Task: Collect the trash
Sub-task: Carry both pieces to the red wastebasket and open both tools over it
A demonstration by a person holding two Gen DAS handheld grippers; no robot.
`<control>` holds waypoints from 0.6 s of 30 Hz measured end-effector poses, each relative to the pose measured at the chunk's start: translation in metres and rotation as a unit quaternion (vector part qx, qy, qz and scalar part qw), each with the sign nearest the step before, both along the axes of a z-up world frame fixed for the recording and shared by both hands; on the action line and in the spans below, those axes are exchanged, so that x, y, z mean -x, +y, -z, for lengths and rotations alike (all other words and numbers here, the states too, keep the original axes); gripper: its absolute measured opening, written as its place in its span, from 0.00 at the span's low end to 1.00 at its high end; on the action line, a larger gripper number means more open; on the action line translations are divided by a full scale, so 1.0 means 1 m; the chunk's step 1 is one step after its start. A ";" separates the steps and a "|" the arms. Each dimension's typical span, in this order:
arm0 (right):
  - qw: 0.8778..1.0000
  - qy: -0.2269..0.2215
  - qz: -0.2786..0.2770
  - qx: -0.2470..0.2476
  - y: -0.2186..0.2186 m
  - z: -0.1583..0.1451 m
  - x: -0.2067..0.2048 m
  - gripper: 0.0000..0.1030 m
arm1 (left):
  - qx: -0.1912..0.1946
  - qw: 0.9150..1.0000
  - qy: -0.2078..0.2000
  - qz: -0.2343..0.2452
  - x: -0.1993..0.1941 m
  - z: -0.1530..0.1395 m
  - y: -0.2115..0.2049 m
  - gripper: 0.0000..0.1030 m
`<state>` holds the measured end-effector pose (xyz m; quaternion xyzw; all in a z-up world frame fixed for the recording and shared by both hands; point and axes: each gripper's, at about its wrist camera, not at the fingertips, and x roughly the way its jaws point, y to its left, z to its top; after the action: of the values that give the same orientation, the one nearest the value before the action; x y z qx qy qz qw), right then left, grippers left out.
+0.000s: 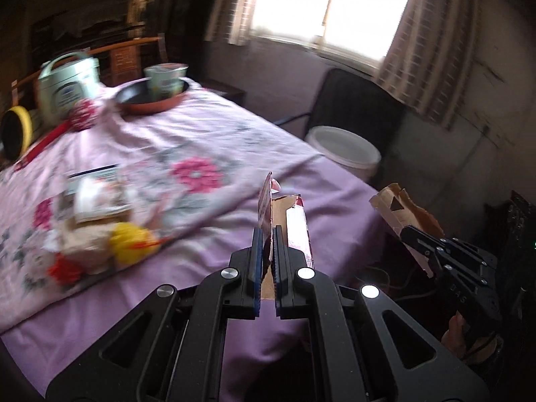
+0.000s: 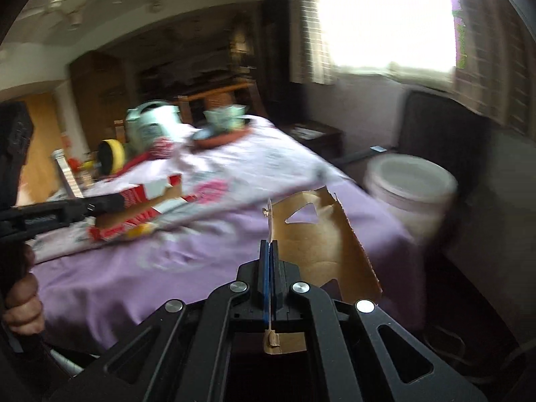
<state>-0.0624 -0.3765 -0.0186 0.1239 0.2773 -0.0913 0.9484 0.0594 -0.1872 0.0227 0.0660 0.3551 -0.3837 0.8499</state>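
While left tongs (image 1: 267,234) pinch glossy red carton (image 1: 296,224), right tongs (image 2: 269,251) clamp torn brown cardboard (image 2: 318,234).

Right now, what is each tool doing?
Left tool: closed on a torn red carton.
Right tool: closed on a brown cardboard piece.

The left gripper (image 1: 266,234) is matt black plastic with shiny round metal pins, clamped on a glossy red-and-white printed carton (image 1: 294,224) whose inside is dull brown card. The right gripper (image 2: 269,251), same finish, pinches a torn piece of matt brown cardboard (image 2: 321,234). The tablecloth (image 1: 201,140) is soft, creased floral fabric over plain lilac cloth. The bucket (image 2: 412,184) looks smooth white plastic.
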 end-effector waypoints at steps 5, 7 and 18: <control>0.993 0.059 0.100 -0.014 -0.061 0.042 0.051 0.01 | -0.010 0.995 0.003 0.101 0.041 0.013 -0.077 0.06; 0.986 0.094 0.132 -0.025 -0.084 0.071 0.070 0.01 | -0.021 0.991 0.007 0.132 0.059 0.023 -0.104 0.06; 0.933 0.218 0.183 -0.220 -0.179 0.281 0.106 0.04 | -0.105 0.965 0.051 0.236 0.123 0.110 -0.213 0.07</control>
<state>-0.1679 -0.5558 -0.3000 0.3549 0.4626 -0.2244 0.7809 -0.0638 -0.3997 -0.0876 0.2170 0.4106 -0.5371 0.7042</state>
